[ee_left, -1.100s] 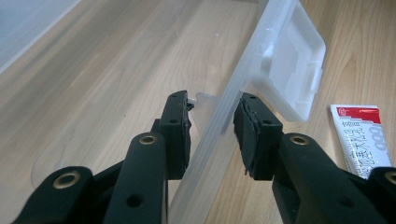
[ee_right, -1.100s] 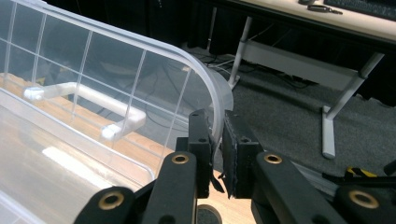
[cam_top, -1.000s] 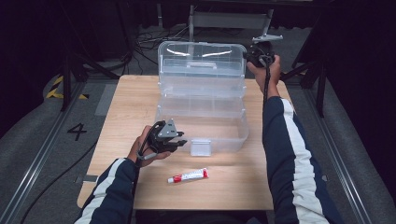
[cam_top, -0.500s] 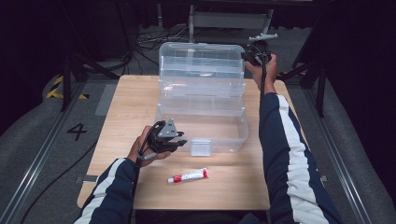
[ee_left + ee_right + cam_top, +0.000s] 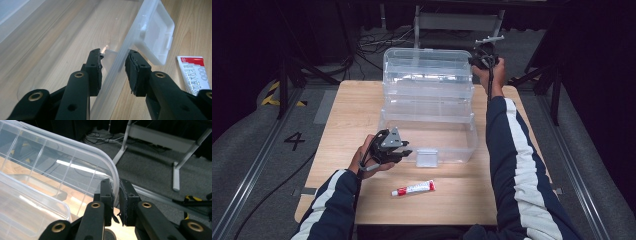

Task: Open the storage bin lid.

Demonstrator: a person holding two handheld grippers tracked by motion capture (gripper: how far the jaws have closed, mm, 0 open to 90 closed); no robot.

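Right claw (image 5: 478, 59) moved left, gripping lid (image 5: 427, 67) | left claw (image 5: 404, 152) pinches box wall (image 5: 447, 150) (tube (image 5: 414, 188) nearby)

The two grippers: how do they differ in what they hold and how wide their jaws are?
The left gripper stands at the box's near front wall, low by the table; the right gripper pinches the raised lid's rim at the far side. The left jaws stand wider than the right ones. Both have black jaws around clear plastic.

One camera hangs high behind the person, facing forward and down over the table (image 5: 362, 115). Two ride close on the grippers; all share the clear box (image 5: 428, 75) (image 5: 150, 30) (image 5: 62, 165).
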